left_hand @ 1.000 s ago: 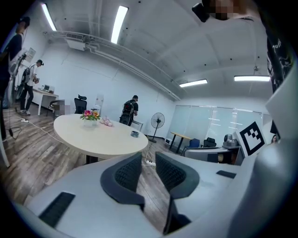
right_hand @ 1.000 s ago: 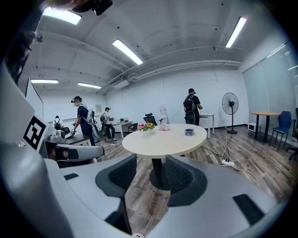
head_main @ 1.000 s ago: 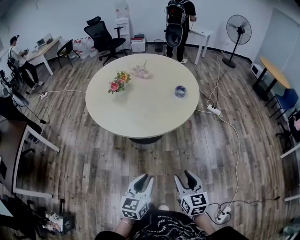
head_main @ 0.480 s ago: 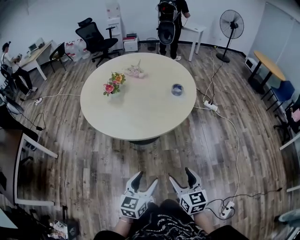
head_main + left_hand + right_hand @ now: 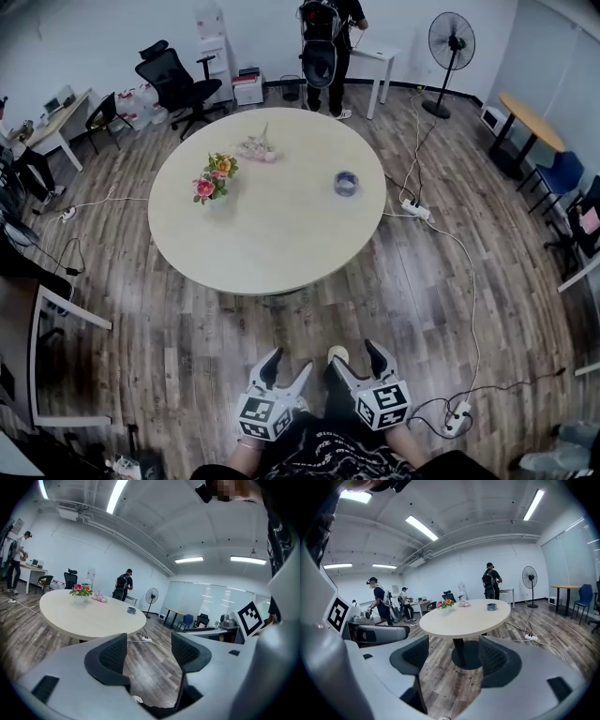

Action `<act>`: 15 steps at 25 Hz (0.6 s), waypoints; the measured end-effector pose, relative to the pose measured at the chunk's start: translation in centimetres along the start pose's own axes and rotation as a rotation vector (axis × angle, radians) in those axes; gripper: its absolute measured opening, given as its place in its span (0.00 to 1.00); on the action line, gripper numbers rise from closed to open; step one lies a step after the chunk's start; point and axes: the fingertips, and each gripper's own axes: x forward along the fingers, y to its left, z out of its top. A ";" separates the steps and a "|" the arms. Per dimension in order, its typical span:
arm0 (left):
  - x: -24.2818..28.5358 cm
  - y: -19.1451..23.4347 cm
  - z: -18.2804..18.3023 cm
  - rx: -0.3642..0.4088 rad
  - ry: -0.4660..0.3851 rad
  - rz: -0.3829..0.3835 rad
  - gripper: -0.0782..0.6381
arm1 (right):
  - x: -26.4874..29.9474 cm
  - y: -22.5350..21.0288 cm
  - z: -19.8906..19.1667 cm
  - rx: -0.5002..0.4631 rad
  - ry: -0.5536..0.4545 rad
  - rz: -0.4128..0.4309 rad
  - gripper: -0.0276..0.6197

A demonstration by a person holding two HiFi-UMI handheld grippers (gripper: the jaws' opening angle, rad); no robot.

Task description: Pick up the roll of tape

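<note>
Bluish roll of tape (image 5: pixel 346 183) flat, hole up | left hand-held gripper (image 5: pixel 289 363), right hand-held gripper (image 5: pixel 354 353): just spread, empty

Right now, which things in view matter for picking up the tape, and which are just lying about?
For the job: roll of tape, on the round table; left gripper and right gripper, jaws just opened, nothing between them.

Lying about: flowers, pink bundle, fan, office chair, power strip on the floor.

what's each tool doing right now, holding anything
Left tool: open, jaws just opened, nothing between them.
Right tool: open, jaws just opened, nothing between them.
</note>
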 end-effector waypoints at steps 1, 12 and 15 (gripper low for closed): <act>0.8 0.2 0.2 0.001 0.002 0.004 0.52 | 0.6 -0.5 0.2 -0.004 0.005 0.006 0.54; 11.4 2.9 6.1 0.000 -0.017 0.070 0.52 | 9.2 -8.8 7.2 -0.065 0.016 0.079 0.54; 14.5 3.4 7.3 -0.001 -0.019 0.092 0.53 | 11.3 -11.1 8.8 -0.086 0.020 0.107 0.54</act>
